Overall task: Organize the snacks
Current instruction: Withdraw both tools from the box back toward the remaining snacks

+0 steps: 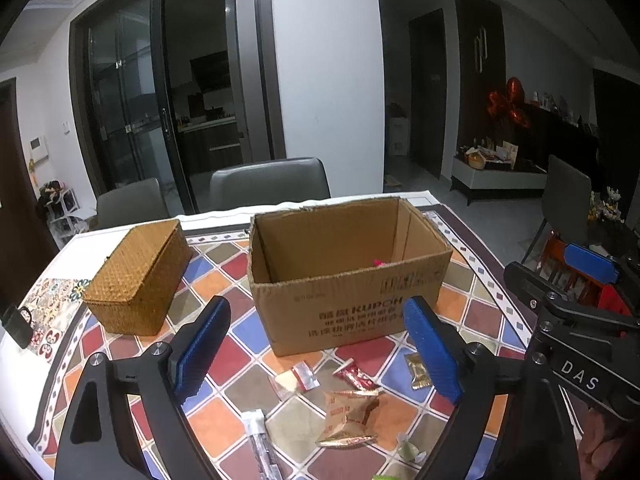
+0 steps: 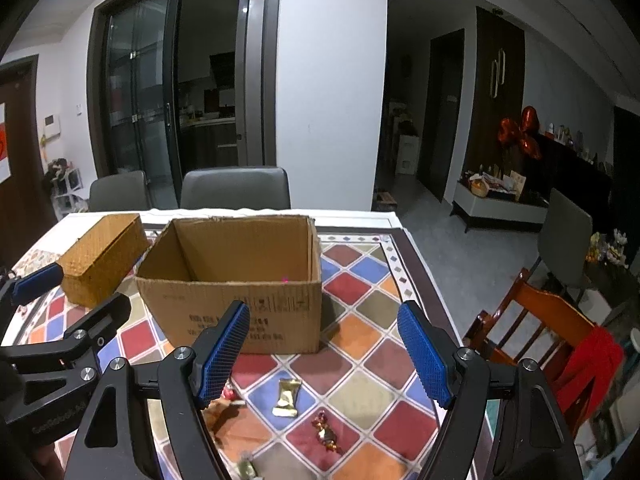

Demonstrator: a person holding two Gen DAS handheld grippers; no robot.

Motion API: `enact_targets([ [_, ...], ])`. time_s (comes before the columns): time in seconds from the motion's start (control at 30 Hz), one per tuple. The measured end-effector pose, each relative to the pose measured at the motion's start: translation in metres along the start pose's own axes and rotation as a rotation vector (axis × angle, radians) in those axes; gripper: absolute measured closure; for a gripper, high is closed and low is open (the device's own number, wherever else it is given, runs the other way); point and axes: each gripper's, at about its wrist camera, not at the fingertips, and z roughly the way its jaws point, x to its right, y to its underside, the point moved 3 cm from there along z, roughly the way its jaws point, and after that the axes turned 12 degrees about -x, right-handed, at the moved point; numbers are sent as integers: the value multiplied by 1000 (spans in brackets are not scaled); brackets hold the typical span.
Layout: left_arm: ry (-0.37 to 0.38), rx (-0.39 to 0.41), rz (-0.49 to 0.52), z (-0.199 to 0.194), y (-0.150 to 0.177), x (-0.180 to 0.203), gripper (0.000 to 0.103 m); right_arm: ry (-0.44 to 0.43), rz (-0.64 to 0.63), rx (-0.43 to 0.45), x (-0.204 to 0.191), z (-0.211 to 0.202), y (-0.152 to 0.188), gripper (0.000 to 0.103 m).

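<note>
The left gripper is standing wide open with nothing between its blue ribbed pads; the right gripper is likewise standing open and empty, both hovering over the near edge of the table covered in a chequered cloth of red, blue, orange and olive diamonds.

The snacks are lying loose on that cloth, just in front of the open brown cardboard box: a crumpled gold-and-tan foil packet, a small red-and-white wrapped sweet, a flat gold foil sachet, a reddish twisted candy and a clear plastic stick pack; a closed woven rattan basket with a lid is sitting just left of the box.

These pieces are looking light, thin and crinkly; the foil is likely slippery and will be giving under pressure, so a shallow pinch may be sliding off; the flat sachet is lying close to the cloth and seems best taken across its narrow waist, the pads coming down on either long edge; the crumpled packet is offering raised folds, which should be easier to catch; the twisted candy is probably firmer in the middle than at its tails.
</note>
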Motion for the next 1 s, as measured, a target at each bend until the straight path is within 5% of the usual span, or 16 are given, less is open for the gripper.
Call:
enact_targets([
  [1.0, 31, -105, 39, 44, 56, 15, 14, 19, 19, -112, 8, 31, 50, 26],
])
